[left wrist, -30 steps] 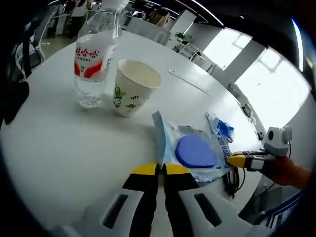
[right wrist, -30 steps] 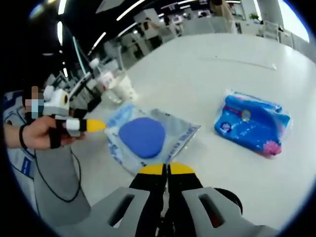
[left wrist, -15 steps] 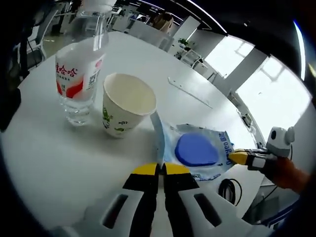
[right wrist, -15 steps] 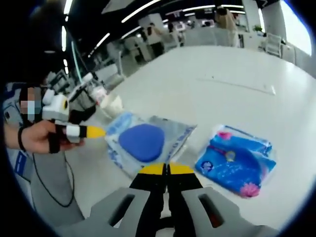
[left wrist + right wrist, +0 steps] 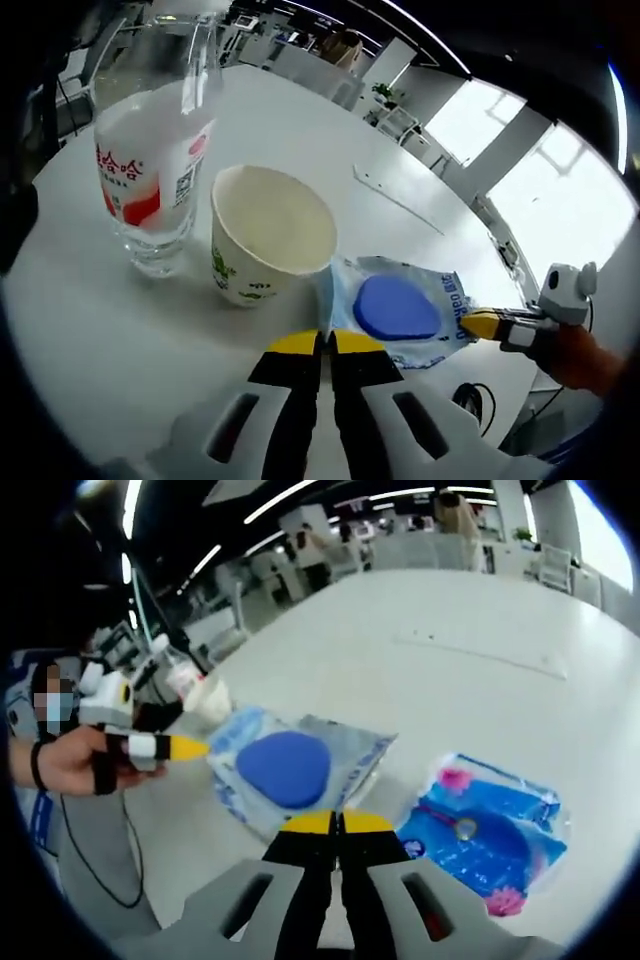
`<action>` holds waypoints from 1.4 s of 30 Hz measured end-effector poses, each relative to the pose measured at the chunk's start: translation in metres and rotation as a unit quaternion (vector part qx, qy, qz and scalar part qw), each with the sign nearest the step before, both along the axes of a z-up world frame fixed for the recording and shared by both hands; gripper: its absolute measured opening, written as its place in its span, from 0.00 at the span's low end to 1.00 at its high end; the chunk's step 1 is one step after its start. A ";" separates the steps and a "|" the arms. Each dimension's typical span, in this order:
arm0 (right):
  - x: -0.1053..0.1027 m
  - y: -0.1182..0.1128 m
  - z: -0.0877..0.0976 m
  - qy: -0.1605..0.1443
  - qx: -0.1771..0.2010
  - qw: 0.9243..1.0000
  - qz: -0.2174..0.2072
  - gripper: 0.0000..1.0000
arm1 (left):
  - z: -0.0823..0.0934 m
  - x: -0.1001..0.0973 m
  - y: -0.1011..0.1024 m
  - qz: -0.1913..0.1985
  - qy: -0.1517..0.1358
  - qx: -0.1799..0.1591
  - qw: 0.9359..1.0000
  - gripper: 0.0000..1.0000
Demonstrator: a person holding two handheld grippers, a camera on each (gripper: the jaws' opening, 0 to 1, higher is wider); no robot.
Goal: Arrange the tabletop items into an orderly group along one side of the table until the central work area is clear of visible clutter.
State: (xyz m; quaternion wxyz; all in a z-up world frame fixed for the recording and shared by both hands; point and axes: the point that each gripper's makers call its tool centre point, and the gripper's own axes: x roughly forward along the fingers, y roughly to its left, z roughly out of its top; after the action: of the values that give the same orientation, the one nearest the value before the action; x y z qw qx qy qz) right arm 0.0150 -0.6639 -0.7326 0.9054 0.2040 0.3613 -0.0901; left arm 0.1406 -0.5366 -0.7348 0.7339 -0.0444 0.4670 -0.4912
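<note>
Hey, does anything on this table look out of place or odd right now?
Nothing spilled or damaged. The clear pouch with the blue pad is off the table, pinched at opposite edges between the left gripper and right gripper.

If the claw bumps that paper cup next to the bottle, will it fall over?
Probably, yes. The paper cup looks empty inside, so it is likely very light. It narrows toward its base, so a push near the rim could tip it. On its side it would likely roll in a curve. The thin wall may dent.
</note>
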 end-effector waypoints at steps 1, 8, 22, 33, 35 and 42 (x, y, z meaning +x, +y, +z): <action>0.000 -0.001 -0.002 0.001 0.001 1.000 -0.001 0.00 | -0.002 0.000 0.000 0.002 0.001 0.001 1.000 0.00; 0.001 -0.002 -0.015 0.012 0.011 1.000 -0.018 0.00 | -0.014 0.000 0.000 0.006 0.007 0.012 1.000 0.00; -0.003 -0.001 -0.026 0.017 0.018 0.999 -0.029 0.00 | -0.019 0.007 -0.003 0.031 0.022 0.011 0.999 0.01; -0.002 -0.005 -0.026 0.015 0.022 0.999 -0.039 0.00 | -0.020 0.007 -0.004 0.036 0.027 0.006 0.999 0.01; -0.002 -0.006 -0.026 0.016 0.022 0.999 -0.041 0.00 | -0.020 0.008 -0.004 0.037 0.028 0.005 0.999 0.01; 0.000 -0.008 -0.026 0.019 0.017 0.999 -0.043 0.01 | -0.018 0.010 -0.006 0.046 0.033 0.001 0.998 0.02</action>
State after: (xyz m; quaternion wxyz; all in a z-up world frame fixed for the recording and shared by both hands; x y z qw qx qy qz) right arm 0.0145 -0.6720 -0.7588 0.8903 0.2327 0.3704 -0.1264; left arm 0.1506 -0.5430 -0.7527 0.7399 -0.0809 0.4893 -0.4546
